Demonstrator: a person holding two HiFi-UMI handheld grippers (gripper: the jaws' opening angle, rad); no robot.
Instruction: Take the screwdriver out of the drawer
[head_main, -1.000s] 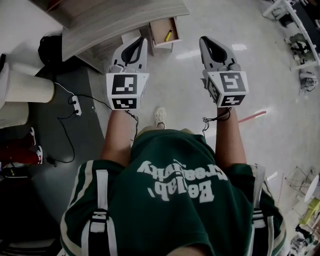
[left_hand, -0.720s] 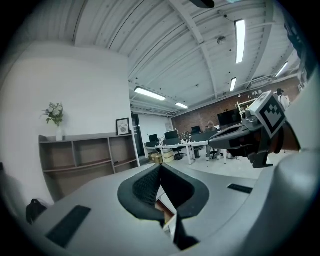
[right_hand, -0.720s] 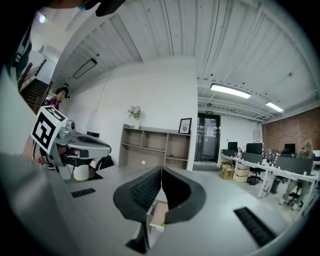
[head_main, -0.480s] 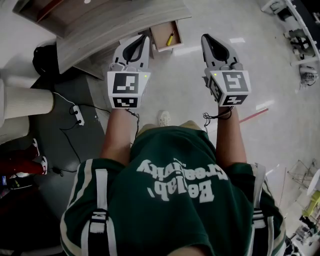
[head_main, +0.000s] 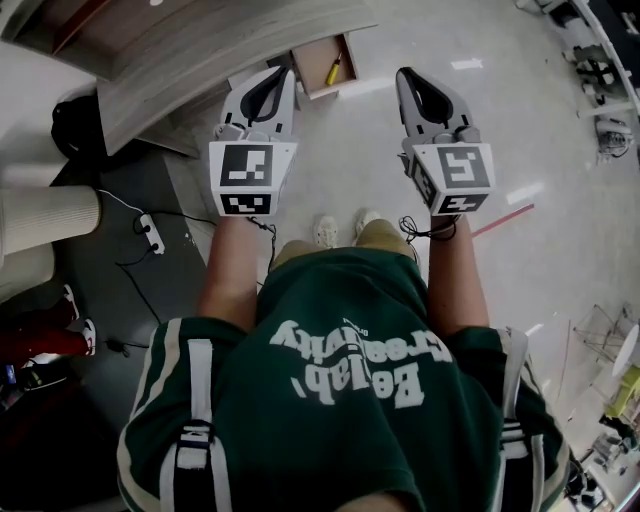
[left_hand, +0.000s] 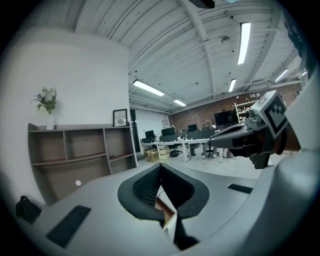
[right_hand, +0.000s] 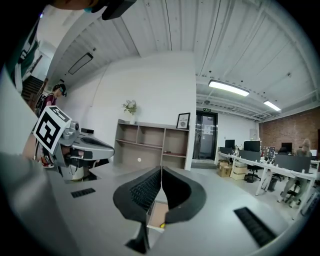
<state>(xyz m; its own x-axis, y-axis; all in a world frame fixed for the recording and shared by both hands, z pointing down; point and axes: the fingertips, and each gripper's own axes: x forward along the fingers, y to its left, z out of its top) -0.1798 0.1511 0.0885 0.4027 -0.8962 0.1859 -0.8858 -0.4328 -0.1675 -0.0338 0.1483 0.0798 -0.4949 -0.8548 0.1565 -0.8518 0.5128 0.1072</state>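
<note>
**Item 1:** screwdriver (head_main: 334, 70), yellow handle, lying in the open drawer (head_main: 314, 60) at the far side of the scene, just beyond the 2 tool tips and between them.

**Handling (judged):** probably light, stiff and prone to rolling, so the handle is looking like the best place to pinch.

**Items 2 and 3:** left gripper (head_main: 287, 73) and right gripper (head_main: 403, 75), each showing jaws pressed together on nothing.

**Obscured:** shaft and tip are showing too small to make out. The wooden desk top (head_main: 200, 55) is covering the drawer's far end.
</note>
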